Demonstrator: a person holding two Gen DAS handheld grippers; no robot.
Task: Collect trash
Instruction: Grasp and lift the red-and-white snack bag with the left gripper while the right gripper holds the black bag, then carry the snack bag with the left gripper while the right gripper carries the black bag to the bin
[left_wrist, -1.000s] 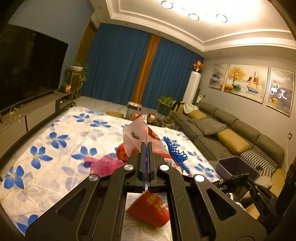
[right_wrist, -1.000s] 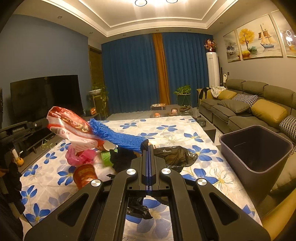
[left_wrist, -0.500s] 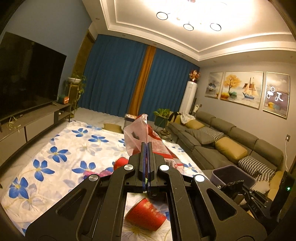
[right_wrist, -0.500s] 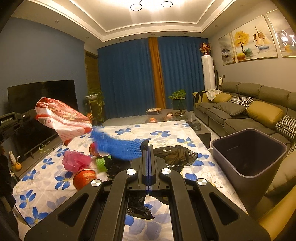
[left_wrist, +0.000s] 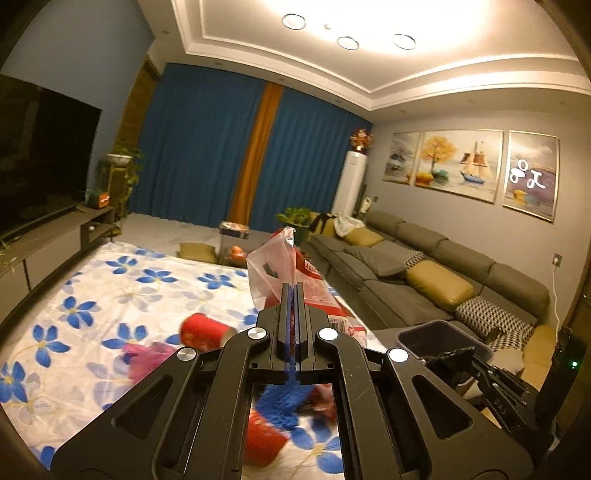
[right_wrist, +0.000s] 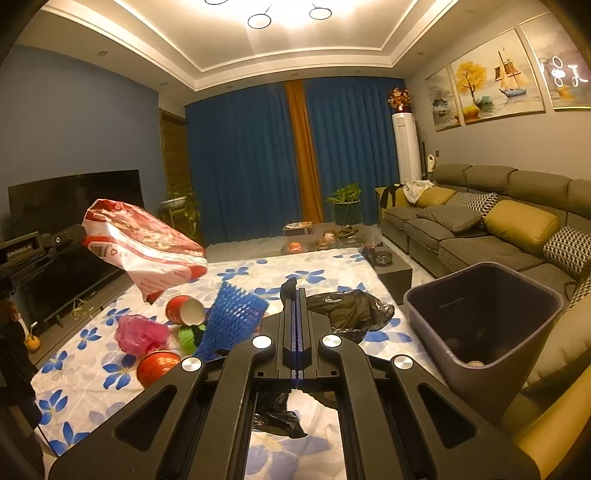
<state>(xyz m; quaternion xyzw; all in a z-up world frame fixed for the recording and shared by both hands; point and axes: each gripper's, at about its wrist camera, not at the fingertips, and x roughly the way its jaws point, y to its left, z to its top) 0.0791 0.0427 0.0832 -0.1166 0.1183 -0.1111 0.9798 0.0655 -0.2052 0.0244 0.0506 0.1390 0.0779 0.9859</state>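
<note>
Red-and-white snack bag (left_wrist: 295, 280) is hanging clamped in the left gripper (left_wrist: 292, 295) — the right gripper (right_wrist: 296, 295) is pinching black plastic bag (right_wrist: 347, 310), grey bin (right_wrist: 484, 314) to its right.

Blue curtains (right_wrist: 258, 155), dark TV (right_wrist: 74, 195), grey sofa (right_wrist: 498, 221), three paintings (left_wrist: 461, 166), flowered sheet (left_wrist: 92, 314).

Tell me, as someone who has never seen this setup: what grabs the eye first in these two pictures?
A red-and-white snack bag hangs in mid-air at the left, pinched in the shut jaws of the left gripper. Below it a blue foam net sits tilted above the litter on the flowered sheet: red cups, a pink bag, a black bag. At the right, a dark bin stands open beside the grey sofa.
</note>
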